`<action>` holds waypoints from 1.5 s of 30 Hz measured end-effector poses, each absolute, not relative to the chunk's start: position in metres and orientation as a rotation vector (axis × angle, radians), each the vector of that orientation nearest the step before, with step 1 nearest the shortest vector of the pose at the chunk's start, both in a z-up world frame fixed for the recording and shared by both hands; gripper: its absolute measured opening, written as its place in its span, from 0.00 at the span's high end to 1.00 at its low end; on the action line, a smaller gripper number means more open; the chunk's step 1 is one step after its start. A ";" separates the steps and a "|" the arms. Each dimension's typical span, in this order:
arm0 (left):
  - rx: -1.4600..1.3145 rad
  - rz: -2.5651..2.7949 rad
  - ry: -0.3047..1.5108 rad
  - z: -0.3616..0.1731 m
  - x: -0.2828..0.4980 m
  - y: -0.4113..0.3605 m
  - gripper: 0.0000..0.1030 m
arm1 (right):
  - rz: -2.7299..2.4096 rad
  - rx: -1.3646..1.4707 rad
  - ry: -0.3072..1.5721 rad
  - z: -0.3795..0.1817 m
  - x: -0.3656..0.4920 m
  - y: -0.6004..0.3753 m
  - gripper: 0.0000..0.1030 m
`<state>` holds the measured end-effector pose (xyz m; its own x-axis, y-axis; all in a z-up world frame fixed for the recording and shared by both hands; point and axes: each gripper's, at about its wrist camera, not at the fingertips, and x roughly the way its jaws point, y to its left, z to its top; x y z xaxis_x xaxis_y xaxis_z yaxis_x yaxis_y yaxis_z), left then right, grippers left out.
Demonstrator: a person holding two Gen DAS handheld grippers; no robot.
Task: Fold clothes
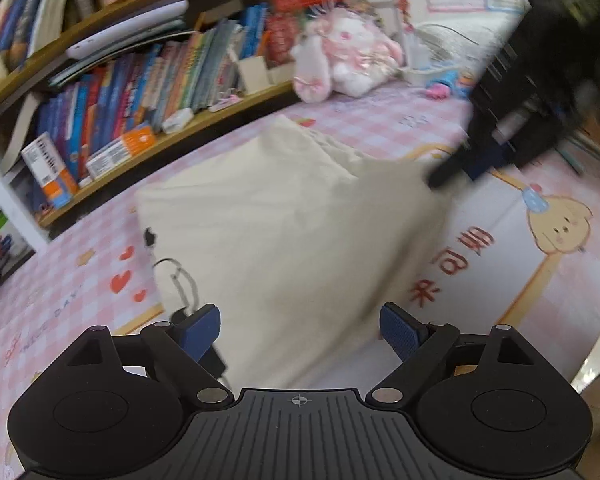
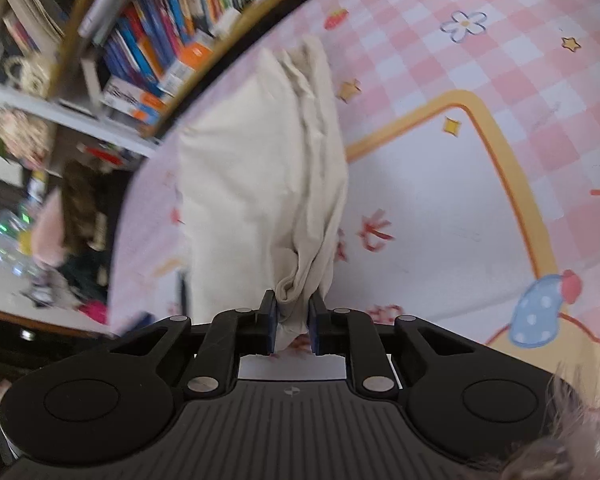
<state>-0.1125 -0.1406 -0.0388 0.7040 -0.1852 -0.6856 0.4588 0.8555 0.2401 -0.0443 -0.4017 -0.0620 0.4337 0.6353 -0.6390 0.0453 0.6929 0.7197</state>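
Note:
A cream garment (image 1: 284, 216) lies on the pink checked sheet (image 1: 380, 120), partly folded, with a black print showing at its left edge. My left gripper (image 1: 300, 330) hovers open over its near edge, its blue pads (image 1: 400, 330) apart with nothing between them. In the left wrist view my right gripper (image 1: 456, 168) appears blurred at the garment's far right corner. In the right wrist view my right gripper (image 2: 293, 322) is shut on a bunched corner of the cream garment (image 2: 260, 160), lifting a ridge of fabric off the sheet (image 2: 440, 200).
A bookshelf (image 1: 140, 92) packed with books runs along the left side of the bed. A pink and white plush rabbit (image 1: 348, 56) sits at the far end next to small toys (image 1: 448, 84). The sheet carries cartoon prints (image 1: 560, 224) on the right.

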 end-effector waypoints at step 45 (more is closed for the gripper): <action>0.616 -0.218 0.640 -0.060 -0.098 -0.172 0.09 | 0.440 0.591 1.084 -0.034 -0.038 -0.394 0.86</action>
<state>-0.0981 -0.1725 -0.0595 0.7870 -0.0049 -0.6170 0.3722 0.8013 0.4684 -0.0378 -0.3935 -0.0342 0.4080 0.6016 -0.6867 -0.0474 0.7651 0.6422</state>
